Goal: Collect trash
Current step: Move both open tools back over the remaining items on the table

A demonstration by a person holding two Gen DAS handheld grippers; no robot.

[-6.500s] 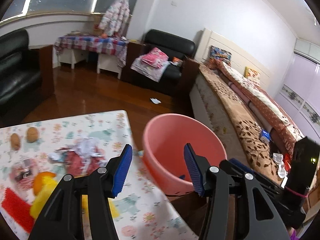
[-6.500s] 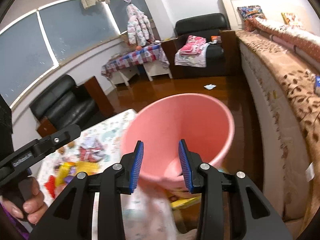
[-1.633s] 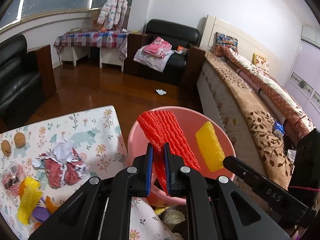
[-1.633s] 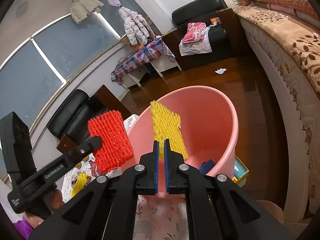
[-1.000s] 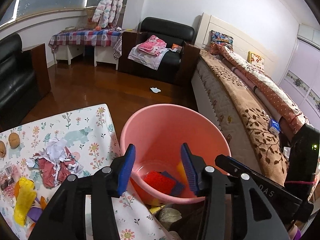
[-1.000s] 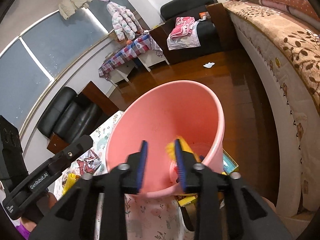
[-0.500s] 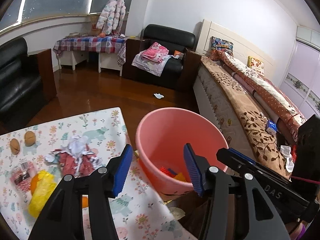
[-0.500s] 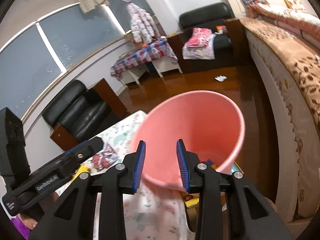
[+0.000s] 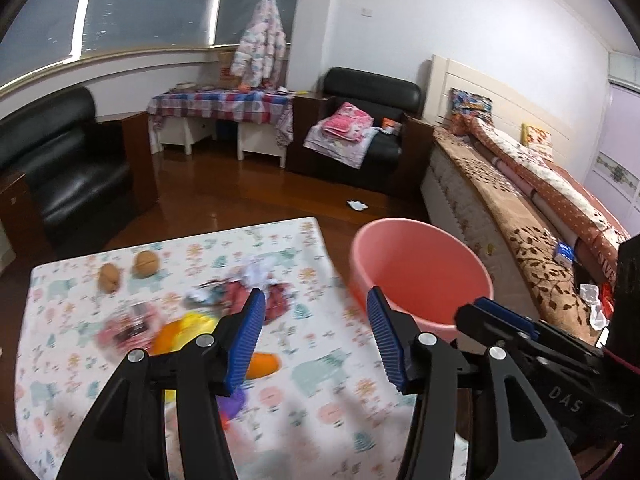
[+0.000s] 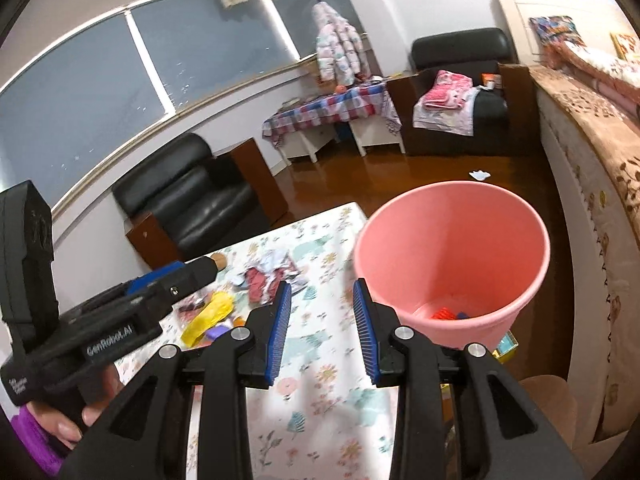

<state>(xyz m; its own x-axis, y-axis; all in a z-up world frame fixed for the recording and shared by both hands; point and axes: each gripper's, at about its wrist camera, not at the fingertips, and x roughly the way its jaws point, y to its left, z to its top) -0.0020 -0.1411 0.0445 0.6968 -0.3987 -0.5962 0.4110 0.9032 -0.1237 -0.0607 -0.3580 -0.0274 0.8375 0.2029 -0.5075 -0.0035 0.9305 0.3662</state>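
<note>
A pink bucket (image 9: 420,272) stands off the table's right edge; in the right wrist view (image 10: 452,248) a red piece (image 10: 443,314) lies at its bottom. Trash lies on the floral tablecloth (image 9: 180,360): a crumpled red-and-white wrapper (image 9: 248,288), a yellow wrapper (image 9: 188,328), an orange piece (image 9: 262,364), a purple piece (image 9: 232,400) and a clear packet (image 9: 128,326). My left gripper (image 9: 316,328) is open and empty above the table, just right of the trash. My right gripper (image 10: 320,328) is open and empty between the trash and the bucket.
Two brown nuts (image 9: 128,270) sit at the table's far left. A bed (image 9: 540,216) runs along the right. Black armchairs (image 9: 60,168), a checked side table (image 9: 220,112) and a scrap on the wooden floor (image 9: 357,205) lie beyond.
Both grippers have swung left, away from the bucket and toward the trash on the table. Both stay open and empty.
</note>
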